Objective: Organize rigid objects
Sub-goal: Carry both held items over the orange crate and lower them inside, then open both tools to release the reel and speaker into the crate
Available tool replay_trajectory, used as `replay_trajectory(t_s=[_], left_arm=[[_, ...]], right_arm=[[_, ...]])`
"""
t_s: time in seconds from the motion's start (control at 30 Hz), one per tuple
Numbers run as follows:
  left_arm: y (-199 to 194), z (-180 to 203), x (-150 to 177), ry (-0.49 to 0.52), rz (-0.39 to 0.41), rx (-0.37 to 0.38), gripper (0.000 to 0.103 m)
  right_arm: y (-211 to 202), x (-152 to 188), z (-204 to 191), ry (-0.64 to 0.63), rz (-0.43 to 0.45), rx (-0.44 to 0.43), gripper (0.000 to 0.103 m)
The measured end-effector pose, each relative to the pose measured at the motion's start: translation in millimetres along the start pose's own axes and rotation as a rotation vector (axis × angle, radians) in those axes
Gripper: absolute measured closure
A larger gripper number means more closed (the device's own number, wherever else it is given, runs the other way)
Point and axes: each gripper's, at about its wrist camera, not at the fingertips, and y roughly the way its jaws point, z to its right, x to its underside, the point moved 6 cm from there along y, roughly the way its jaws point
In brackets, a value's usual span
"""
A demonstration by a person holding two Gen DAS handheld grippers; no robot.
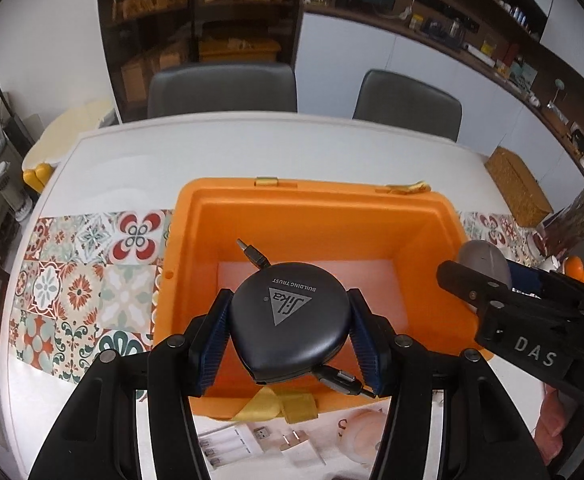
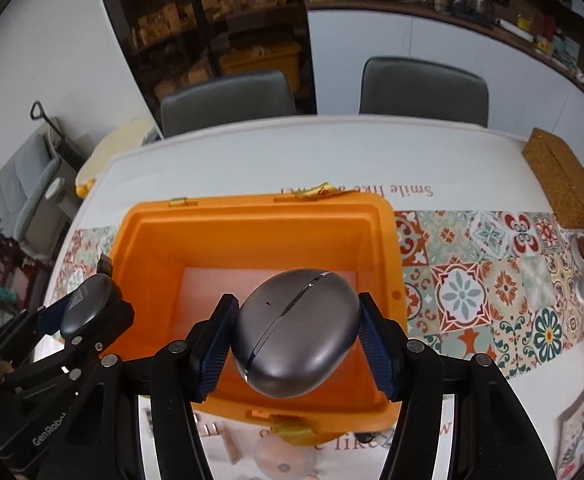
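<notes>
Above the open mouth of the orange bin [image 1: 316,216], the round cable reel [image 1: 290,318] is hanging pinched between the blue pads of the left gripper [image 1: 290,332], its logo face turned up to the camera. It is looking like a hard, smooth plastic shell, probably light, and the pads are pressing on its curved rim at the widest span, which seems the safest hold since a grip nearer the narrow end could squirt it out. Two short plug leads are sticking out, one toward the bin's far wall and one by the right pad; these are likely to flop and snag.

Beside it, the right gripper [image 2: 294,334] is clamping a grey oval case [image 2: 296,332] across its rounded sides, also over the bin's interior. The case is appearing glossy and rigid, with a seam running round it, so it is probably slippery and could pop open if dropped hard.

The bin is sitting on a white table [image 2: 252,152] with a patterned tile runner [image 2: 492,280], and its floor is showing bare.
</notes>
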Motion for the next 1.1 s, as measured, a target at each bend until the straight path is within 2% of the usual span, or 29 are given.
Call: replay_trajectory(t_s=[0.23, 0.37, 0.57, 0.87, 0.93, 1.1], left_arm=[[22.2, -0.7, 1.0, 0.01, -0.07, -0.008, 0.048], [34.2, -2.5, 4.0, -0.002, -0.114, -0.011, 0.047], [44.1, -2.9, 6.5, 0.001, -0.139, -0.029, 0.047], [32.9, -6.4, 0.6, 0.007, -0.104, -0.092, 0.03], [27.2, -10.5, -0.8, -0.004, -0.093, -0.114, 0.021], [14.1, -18.1, -1.2, -0.012, -0.06, -0.151, 0.016]], right_arm=[[33.5, 0.5, 2.9, -0.007, -0.119, 0.007, 0.043], [42.9, 5.9, 3.9, -0.002, -0.149, 0.009, 0.043], [48.0, 9.0, 2.1, -0.017, -0.164, 0.014, 0.043], [46.4, 7.5, 2.8, -0.019, -0.163, 0.013, 0.043], [45.2, 7.3, 2.3, -0.019, -0.162, 0.008, 0.043], [44.5, 6.5, 1.0, -0.017, -0.16, 0.004, 0.043]])
